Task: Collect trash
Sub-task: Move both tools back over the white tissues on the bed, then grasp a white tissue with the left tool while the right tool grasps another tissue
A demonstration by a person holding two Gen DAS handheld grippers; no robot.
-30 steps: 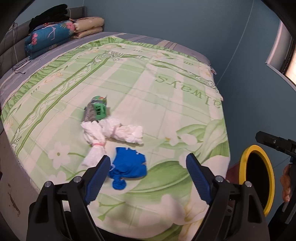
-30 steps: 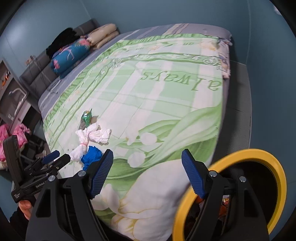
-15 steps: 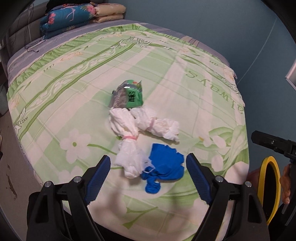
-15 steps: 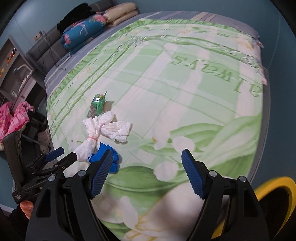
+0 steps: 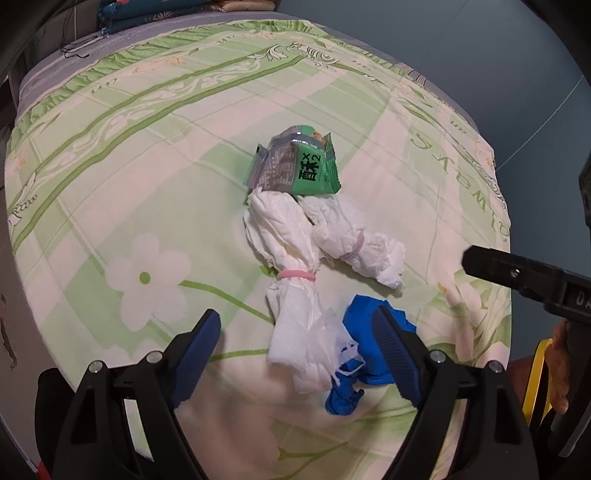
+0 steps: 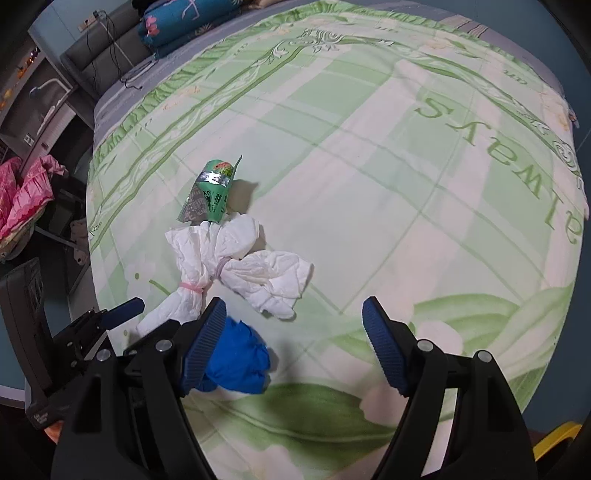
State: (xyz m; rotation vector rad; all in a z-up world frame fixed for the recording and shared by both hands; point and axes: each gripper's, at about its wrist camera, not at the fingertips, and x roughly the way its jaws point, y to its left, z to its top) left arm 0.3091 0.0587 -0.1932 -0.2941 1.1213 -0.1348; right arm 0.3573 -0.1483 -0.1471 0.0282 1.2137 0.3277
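Left wrist view: left gripper (image 5: 297,345) jaws spread wide over the green floral bedsheet (image 5: 155,155), straddling the white tissue bundle tied with a pink rubber band (image 5: 295,295). Crumpled blue glove (image 5: 369,354) touches the bundle; green foil snack wrapper (image 5: 295,170) at its far end. Right gripper (image 6: 293,330) also wide open, holding nothing, blue glove beside its left finger.

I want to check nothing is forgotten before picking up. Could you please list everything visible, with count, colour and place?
snack wrapper: 1, green and silver, on bedspread, farthest.
tissue bundles: 2, white with pink rubber bands, touching below wrapper.
glove: 1, blue, crumpled, nearest.
bedspread: 1, green floral.
pillows: stacked, blue floral and beige, bed head.
bin rim: 1, yellow, right edge.
pink cloth: 1, beside bed.
left claw: open, over tissue and glove.
right claw: open, beside glove.
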